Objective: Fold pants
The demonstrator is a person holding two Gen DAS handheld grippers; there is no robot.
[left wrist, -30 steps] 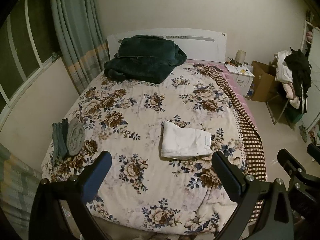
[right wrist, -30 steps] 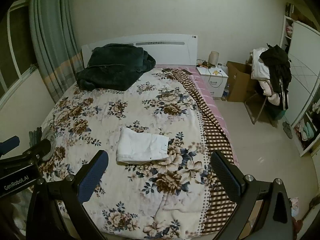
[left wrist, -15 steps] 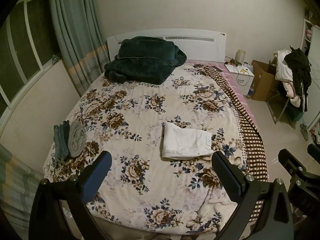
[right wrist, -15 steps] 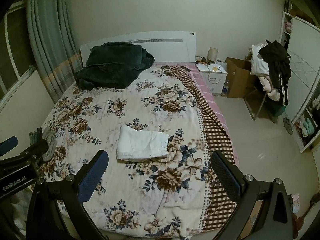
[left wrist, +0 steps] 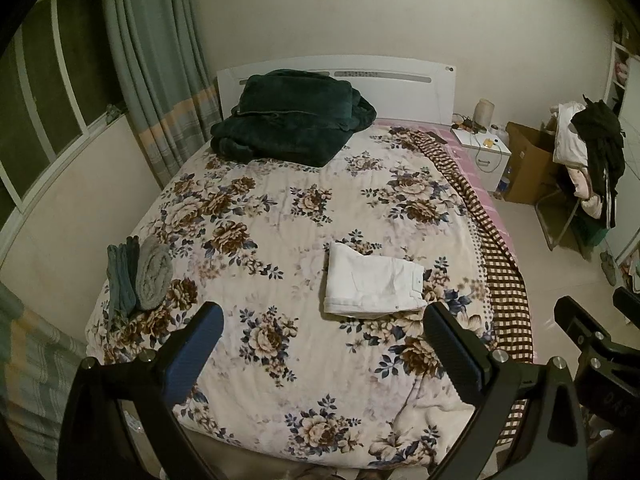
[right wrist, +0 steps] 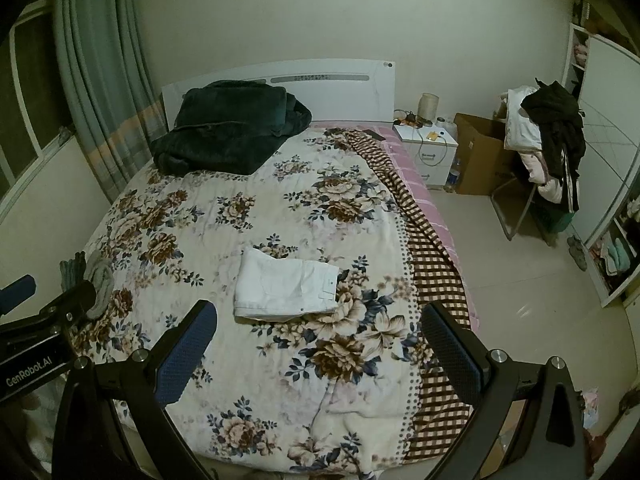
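Both units are hanging back above the foot of the bed [left wrist: 360, 184], nothing in either. Left hand-held gripper [left wrist: 320, 332]: fingers spread wide, empty. Right hand-held gripper [right wrist: 318, 330]: same, spread wide and empty.

White pants [left wrist: 372, 284] are lying flat on the floral quilt [left wrist: 280, 216], ahead of the left hand-held gripper and slightly toward its right finger; for the right hand-held gripper [right wrist: 286, 284] they are sitting ahead and toward its left finger. They are already looking like a compact rectangle, so I'm judging the fold done or nearly so.

If another fold is wanted: I'm suggesting coming in low from the near edge, one unit per corner, pinching all layers together, not just the top one. Lift evenly and lay over, or the stack is going to skew. The quilt is soft, so avoid snagging it with the fabric.

Containers: cardboard box [right wrist: 480, 152] is standing well ahead on the far right by the nightstand [right wrist: 430, 152]; contents not visible. Shelf cubbies [right wrist: 616, 256] at the far right are holding folded clothes. Rolled grey items [left wrist: 140, 276] are sitting ahead-left, dark blanket [left wrist: 288, 120] far ahead.
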